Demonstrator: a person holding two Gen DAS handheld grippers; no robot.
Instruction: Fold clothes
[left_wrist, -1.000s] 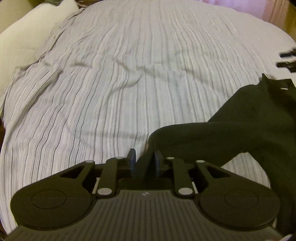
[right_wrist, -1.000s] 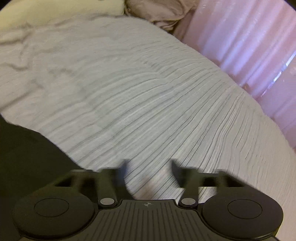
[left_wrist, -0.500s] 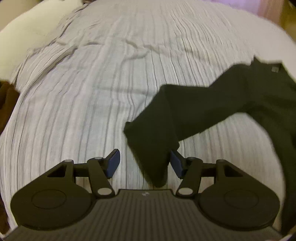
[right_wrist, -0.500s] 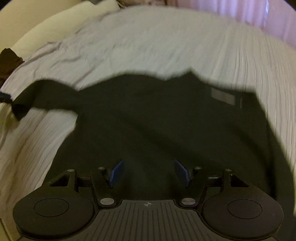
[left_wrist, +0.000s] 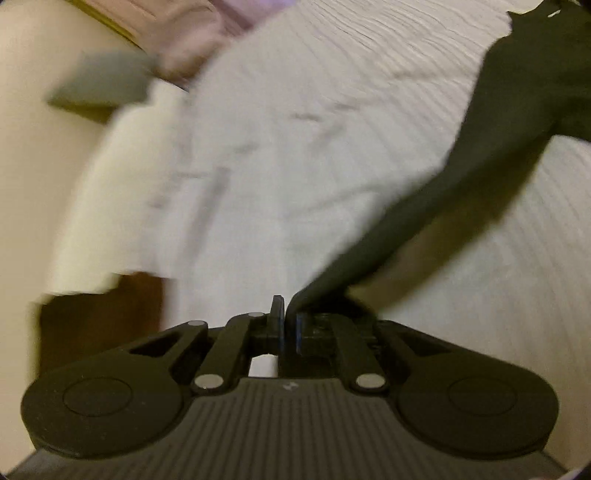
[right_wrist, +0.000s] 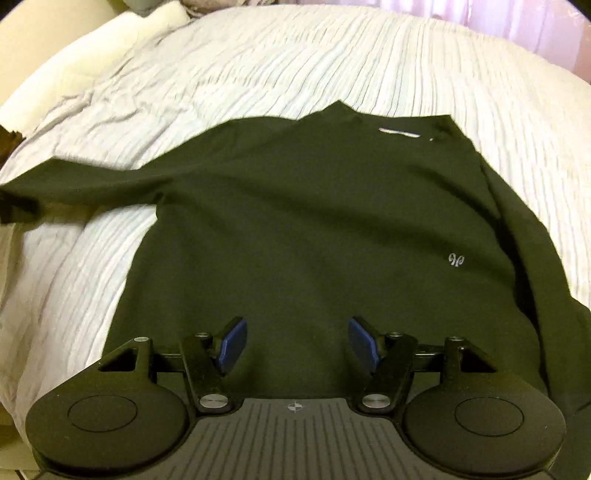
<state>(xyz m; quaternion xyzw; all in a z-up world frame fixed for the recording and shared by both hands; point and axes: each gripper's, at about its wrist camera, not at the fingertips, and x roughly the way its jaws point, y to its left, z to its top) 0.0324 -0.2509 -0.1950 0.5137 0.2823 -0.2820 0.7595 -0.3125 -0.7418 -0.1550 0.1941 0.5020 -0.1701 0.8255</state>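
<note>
A black long-sleeved shirt (right_wrist: 314, 229) lies spread on the striped bed cover (right_wrist: 295, 62), collar toward the far side, with a small pale logo (right_wrist: 456, 260) on its chest. One sleeve (right_wrist: 74, 181) stretches out to the left. In the blurred left wrist view that sleeve (left_wrist: 424, 206) runs from the upper right down into my left gripper (left_wrist: 288, 317), which is shut on its end. My right gripper (right_wrist: 295, 341) hovers open over the shirt's lower body, its blue pads (right_wrist: 232, 341) apart with nothing between them.
A white pillow (right_wrist: 122, 33) lies at the bed's far left, and pink curtains (right_wrist: 535, 29) hang at the far right. In the left wrist view a dark brown item (left_wrist: 99, 325) sits by the bed's edge, with crumpled pinkish fabric (left_wrist: 184, 48) beyond.
My left gripper, open around the sleeve end half a second ago, has shut on it and swung left. The right gripper stays open, and the shirt lies flatter.
</note>
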